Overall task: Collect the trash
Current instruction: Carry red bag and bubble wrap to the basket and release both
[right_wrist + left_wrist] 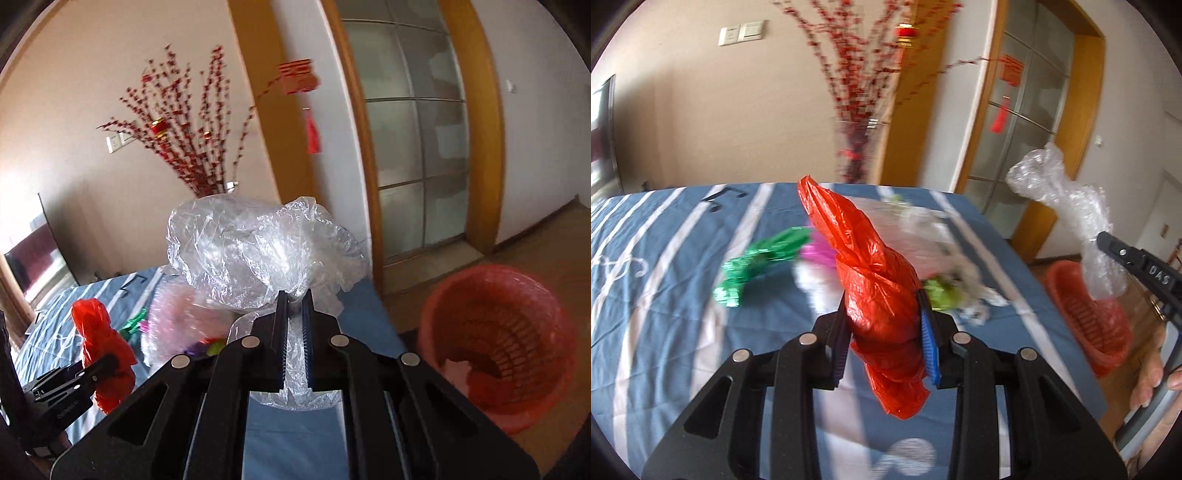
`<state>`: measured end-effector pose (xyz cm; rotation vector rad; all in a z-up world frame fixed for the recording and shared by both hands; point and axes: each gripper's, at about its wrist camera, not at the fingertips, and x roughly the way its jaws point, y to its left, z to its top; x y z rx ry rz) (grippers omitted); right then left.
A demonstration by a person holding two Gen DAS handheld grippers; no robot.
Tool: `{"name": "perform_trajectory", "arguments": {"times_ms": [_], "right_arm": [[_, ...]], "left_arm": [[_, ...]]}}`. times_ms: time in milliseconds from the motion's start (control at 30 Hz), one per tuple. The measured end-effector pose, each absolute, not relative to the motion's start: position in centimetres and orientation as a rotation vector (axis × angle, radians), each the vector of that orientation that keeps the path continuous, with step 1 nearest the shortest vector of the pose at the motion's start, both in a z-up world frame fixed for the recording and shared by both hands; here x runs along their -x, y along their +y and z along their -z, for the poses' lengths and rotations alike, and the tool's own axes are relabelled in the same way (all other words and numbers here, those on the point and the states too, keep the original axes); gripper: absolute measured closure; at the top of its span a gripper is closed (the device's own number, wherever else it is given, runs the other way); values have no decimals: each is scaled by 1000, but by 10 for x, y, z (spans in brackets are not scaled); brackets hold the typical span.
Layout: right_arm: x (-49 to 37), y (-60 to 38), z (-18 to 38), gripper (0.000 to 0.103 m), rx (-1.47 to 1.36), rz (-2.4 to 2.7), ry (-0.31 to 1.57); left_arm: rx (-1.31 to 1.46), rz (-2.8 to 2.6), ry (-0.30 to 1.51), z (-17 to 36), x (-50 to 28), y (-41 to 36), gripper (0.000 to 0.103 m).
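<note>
We hold a crumpled red plastic bag (879, 295) in the left tongs (882, 321) and clear bubble wrap (258, 251) pinched in the closed right tongs (293, 332), above the table (665, 258); both light, soft, slippery, best gripped mid-bunch; the red bin (498, 343) lies at four o'clock.

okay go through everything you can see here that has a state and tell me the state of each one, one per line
left gripper: shut on the red plastic bag, lifted off the bed.
red plastic bag: twisted, held up.
right gripper: shut on the clear plastic wrap.
clear plastic wrap: bunched, held up.
red waste basket: on the floor beside the bed, lined, some trash inside.
green foil wrapper: crumpled, lying on the striped bedspread.
</note>
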<state>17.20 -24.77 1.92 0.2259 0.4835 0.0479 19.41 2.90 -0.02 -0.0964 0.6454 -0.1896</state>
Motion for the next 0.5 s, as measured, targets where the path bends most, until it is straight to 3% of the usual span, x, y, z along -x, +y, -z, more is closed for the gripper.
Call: {"name": "perform_trajectory", "arguments": {"times_ms": [500], "right_arm": [[-128,-338,1,95,-263,174,461]], "left_arm": [[65,494,653,-5,-195,-95,70]]}}
